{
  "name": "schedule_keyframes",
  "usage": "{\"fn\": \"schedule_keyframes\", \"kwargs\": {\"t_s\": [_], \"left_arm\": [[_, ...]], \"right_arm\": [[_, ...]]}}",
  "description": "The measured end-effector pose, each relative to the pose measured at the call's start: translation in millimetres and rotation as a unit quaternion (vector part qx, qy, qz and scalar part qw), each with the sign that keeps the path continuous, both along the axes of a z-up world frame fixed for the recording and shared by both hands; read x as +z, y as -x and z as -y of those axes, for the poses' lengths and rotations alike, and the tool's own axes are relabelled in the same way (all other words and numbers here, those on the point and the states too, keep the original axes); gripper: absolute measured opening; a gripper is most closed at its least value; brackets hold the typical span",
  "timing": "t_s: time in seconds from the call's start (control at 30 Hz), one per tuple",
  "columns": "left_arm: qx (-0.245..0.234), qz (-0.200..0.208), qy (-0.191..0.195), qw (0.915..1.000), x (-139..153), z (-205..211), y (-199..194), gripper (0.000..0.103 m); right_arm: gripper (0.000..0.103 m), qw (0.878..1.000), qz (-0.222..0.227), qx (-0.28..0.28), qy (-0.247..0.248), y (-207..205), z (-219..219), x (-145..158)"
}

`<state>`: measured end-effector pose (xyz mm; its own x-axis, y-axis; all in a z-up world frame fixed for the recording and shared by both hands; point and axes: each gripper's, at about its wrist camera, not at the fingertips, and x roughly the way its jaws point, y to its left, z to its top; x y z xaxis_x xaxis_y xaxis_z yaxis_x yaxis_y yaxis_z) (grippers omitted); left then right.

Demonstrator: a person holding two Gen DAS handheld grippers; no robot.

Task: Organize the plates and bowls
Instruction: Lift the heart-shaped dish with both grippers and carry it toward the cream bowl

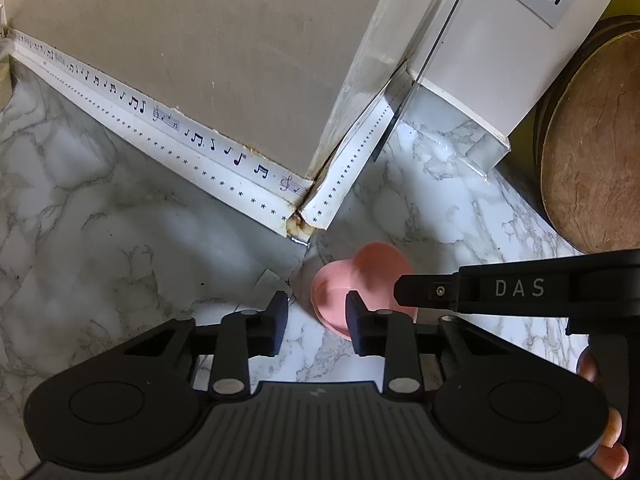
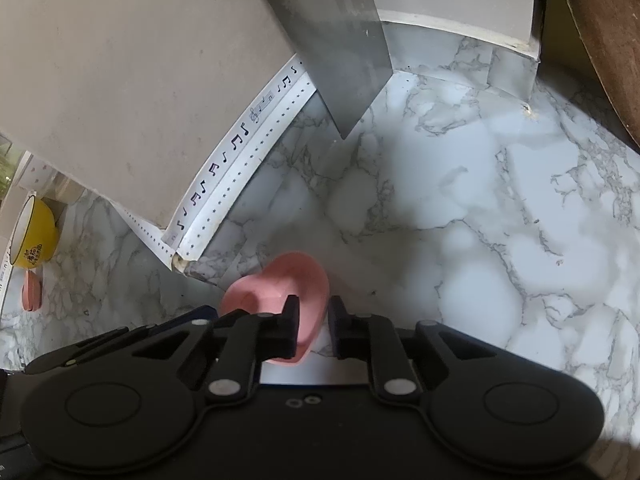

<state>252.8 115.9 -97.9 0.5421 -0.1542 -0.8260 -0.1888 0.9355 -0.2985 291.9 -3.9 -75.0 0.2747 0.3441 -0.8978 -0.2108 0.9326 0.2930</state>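
Observation:
A pink heart-shaped dish (image 1: 372, 268) lies on the marble counter (image 1: 100, 240), close to the wall corner. My left gripper (image 1: 318, 320) straddles the dish's left rim. Its right finger covers part of the dish, while its left finger stands a little off the rim with marble showing between them. My right gripper (image 2: 314, 320) is shut on the right rim of the dish (image 2: 288, 276), which fills the narrow gap between its pads. In the left wrist view the right gripper (image 1: 404, 290) reaches in from the right over the dish.
A yellow bowl (image 2: 34, 232) and another pink dish (image 2: 30, 290) sit far left on the counter. A cleaver blade (image 2: 340, 52) hangs near the corner. A round wooden board (image 1: 592, 140) leans at right beside a white vented box (image 1: 520, 20). Music-note tape (image 1: 180, 128) edges the wall.

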Motion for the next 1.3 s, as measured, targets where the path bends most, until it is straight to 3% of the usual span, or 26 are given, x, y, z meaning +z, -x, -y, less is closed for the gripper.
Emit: {"fn": "schedule_keyframes", "kwargs": {"t_s": [0.33,0.6,1.3], "left_arm": [[-0.001,-0.003,-0.001,1.0,-2,1,1,0.01],[-0.016,0.009,-0.012,0.9998,7,4,6,0.009],[-0.061,0.044,0.001,0.9971,75,23,60,0.009]], "right_arm": [[0.005,1.0,0.011,0.006,0.014,4,-4,-1],[0.005,1.0,0.028,0.004,0.013,14,-4,12],[0.004,0.996,0.085,-0.016,-0.006,90,18,93]]}}
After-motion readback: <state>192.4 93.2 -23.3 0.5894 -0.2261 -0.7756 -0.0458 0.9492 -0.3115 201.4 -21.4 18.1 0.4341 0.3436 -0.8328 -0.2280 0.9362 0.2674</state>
